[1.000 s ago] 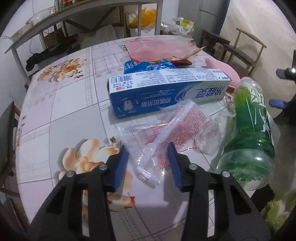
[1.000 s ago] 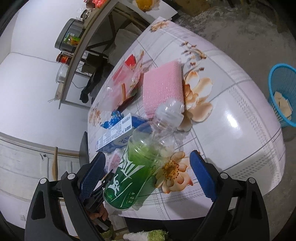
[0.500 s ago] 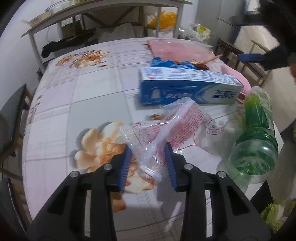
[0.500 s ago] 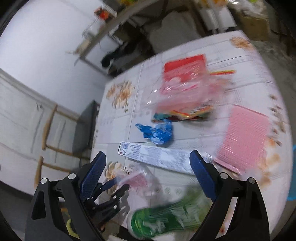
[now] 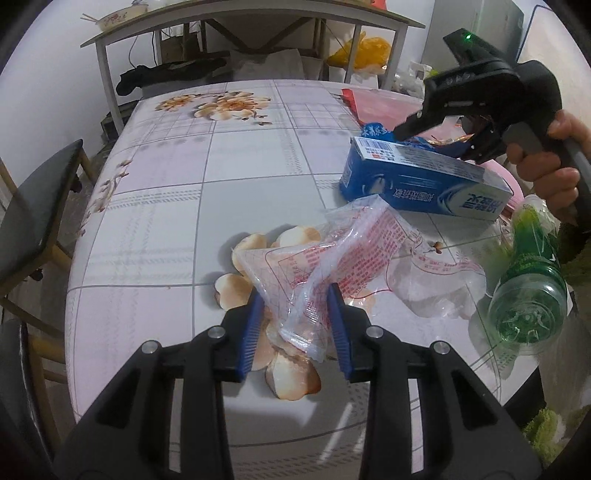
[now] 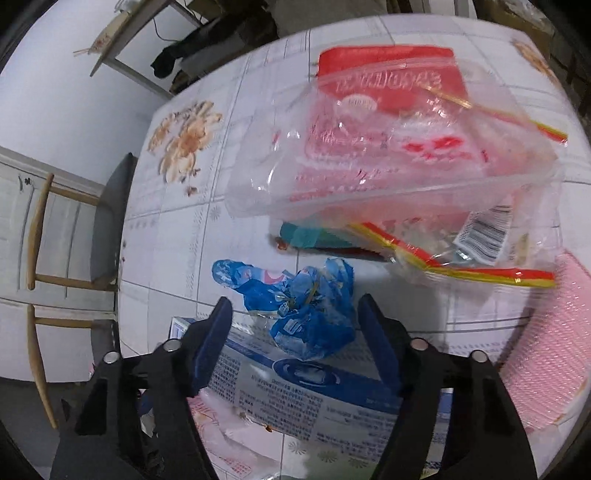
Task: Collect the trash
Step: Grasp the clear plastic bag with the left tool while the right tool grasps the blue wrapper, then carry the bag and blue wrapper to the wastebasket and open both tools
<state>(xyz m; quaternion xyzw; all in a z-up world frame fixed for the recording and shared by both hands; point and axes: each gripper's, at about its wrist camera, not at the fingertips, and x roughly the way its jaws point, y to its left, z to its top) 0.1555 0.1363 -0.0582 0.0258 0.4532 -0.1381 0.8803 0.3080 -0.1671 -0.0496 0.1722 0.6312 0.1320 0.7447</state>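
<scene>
A clear plastic bag with red print (image 5: 354, 258) lies on the floral table (image 5: 166, 221). My left gripper (image 5: 297, 325) is partly closed with the bag's near end between its blue pads, which stand apart. My right gripper (image 6: 295, 325) is open above a crumpled blue wrapper (image 6: 306, 314), which lies beside a blue toothpaste box (image 6: 314, 391). The right gripper's body (image 5: 480, 99) also shows in the left wrist view over the box (image 5: 424, 184). A green plastic bottle (image 5: 528, 295) lies at the table's right edge.
A clear bag with red packaging (image 6: 388, 140), striped strips (image 6: 461, 269) and a pink pad (image 6: 554, 350) lie on the far part of the table. A dark chair (image 5: 33, 206) stands at the left. A metal shelf (image 5: 221, 22) stands behind the table.
My left gripper has narrowed around the clear bag's end. My right gripper has swung away from the green bottle and come down over the blue wrapper.
</scene>
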